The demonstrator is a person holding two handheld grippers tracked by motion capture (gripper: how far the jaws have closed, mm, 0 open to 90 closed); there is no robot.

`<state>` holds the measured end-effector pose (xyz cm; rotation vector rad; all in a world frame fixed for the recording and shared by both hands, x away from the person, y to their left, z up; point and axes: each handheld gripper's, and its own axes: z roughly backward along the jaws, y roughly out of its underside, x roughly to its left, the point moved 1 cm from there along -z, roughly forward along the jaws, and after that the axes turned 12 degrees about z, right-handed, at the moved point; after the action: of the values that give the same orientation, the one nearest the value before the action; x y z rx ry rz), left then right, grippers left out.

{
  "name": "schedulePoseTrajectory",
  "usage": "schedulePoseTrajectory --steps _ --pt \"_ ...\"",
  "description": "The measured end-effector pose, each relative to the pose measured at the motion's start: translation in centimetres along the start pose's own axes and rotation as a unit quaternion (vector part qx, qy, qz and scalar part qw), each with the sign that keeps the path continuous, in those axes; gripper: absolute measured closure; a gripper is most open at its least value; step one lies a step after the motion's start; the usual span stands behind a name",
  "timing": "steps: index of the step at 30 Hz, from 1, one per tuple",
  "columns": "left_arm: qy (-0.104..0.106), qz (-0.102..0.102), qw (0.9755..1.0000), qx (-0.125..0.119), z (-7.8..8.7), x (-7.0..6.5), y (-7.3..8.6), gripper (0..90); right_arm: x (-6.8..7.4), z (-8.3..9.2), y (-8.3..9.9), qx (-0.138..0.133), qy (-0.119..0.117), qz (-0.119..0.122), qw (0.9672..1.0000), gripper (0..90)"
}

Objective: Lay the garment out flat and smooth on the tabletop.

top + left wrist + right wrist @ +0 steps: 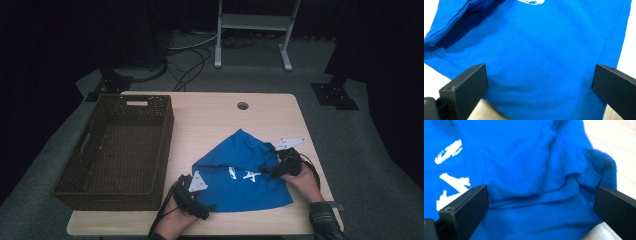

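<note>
Between both spread tongs (540, 82) (541, 205) lies the blue shirt (240, 172), seemingly ungripped, on the table (210, 115).

The high view looks forward and down from above the person's side of the desk (280, 107), taking in the whole top and the floor beyond. The left gripper view rides low behind the left claw (539, 82), very close to the blue shirt (544, 50) ahead of its jaws. The right gripper view sits likewise behind the right claw (540, 205). All three views share that shirt.
</note>
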<state>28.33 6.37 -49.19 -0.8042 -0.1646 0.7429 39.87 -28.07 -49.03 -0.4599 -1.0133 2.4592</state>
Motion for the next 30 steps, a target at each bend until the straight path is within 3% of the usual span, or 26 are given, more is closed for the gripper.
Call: schedulePoseTrajectory --steps 6,10,19,24,30 --pt "-0.003 0.007 1.0000 0.000 0.0 0.0 -0.3 0.3 0.0 -0.2 0.3 0.016 -0.001 0.008 0.9998 0.0" --pt "-0.007 0.008 0.9998 -0.016 0.1 0.2 -1.5 0.3 0.0 -0.2 0.3 0.016 -0.001 0.007 0.9998 0.0" --pt "-0.034 0.016 0.9992 0.014 -1.7 2.2 -2.8 0.3 0.0 -0.2 0.3 0.016 0.000 0.007 0.9998 0.0" --pt "-0.025 0.021 0.9993 0.021 -2.1 3.0 -3.2 0.1 0.1 -0.2 0.4 0.018 0.003 0.004 0.9998 0.0" --pt "-0.022 0.016 0.9993 0.026 -1.9 2.7 -3.0 0.1 0.4 0.0 0.4 0.019 0.011 -0.004 0.9997 0.0"
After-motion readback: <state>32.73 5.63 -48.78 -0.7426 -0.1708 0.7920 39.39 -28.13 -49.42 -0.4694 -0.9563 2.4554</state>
